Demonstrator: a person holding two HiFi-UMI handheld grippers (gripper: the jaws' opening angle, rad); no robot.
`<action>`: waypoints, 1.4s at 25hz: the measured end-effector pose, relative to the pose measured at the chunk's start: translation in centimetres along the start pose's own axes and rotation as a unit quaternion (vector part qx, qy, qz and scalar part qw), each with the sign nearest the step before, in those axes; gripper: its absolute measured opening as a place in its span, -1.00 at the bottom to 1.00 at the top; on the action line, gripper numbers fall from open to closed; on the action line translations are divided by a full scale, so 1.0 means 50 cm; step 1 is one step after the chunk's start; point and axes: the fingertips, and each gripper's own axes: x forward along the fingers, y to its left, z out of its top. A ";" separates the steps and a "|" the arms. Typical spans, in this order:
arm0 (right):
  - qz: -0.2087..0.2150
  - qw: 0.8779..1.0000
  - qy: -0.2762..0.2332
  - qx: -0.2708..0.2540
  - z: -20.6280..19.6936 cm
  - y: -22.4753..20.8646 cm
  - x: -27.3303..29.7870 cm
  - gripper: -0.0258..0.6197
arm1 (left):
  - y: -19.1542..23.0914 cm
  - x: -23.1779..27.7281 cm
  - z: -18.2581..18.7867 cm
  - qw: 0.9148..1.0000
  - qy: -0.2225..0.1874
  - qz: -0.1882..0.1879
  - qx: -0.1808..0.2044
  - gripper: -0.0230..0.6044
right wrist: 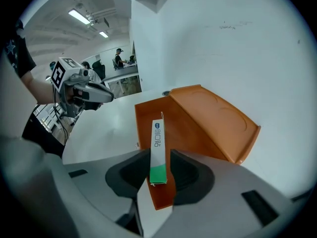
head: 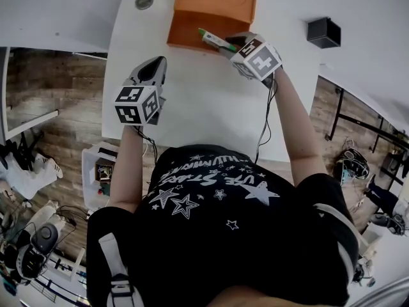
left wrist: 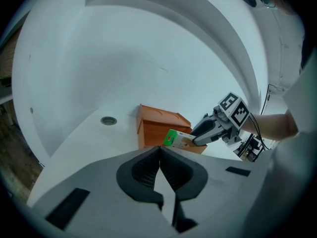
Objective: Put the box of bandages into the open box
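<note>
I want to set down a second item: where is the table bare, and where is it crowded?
The white table is bare in front of the orange open box, from the left gripper across to the right gripper and toward the person. A strip lies between the round grommet and the box. Crowded: over the box, where the right gripper holds the box of bandages.

White desk (head: 192, 107) is carrying a single orange open box (head: 217, 2), which is sitting near the far edge with its lid standing open. A round grey grommet (head: 144, 2) is sitting in the desk top toward the far left corner, apart from the box.
</note>
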 end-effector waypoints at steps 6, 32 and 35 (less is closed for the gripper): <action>-0.022 1.000 -0.013 0.009 0.004 -0.019 0.005 -0.50 | 0.010 0.005 -0.003 1.000 -0.002 -0.002 0.000 -0.86; -0.142 0.976 -0.139 0.085 0.004 0.147 -0.214 -0.69 | -0.100 -0.180 -0.009 0.996 -0.060 -0.055 0.046 -0.86; -0.160 0.969 -0.159 0.103 0.001 0.164 -0.241 -0.73 | -0.109 -0.201 -0.017 0.995 -0.062 -0.062 0.048 -0.86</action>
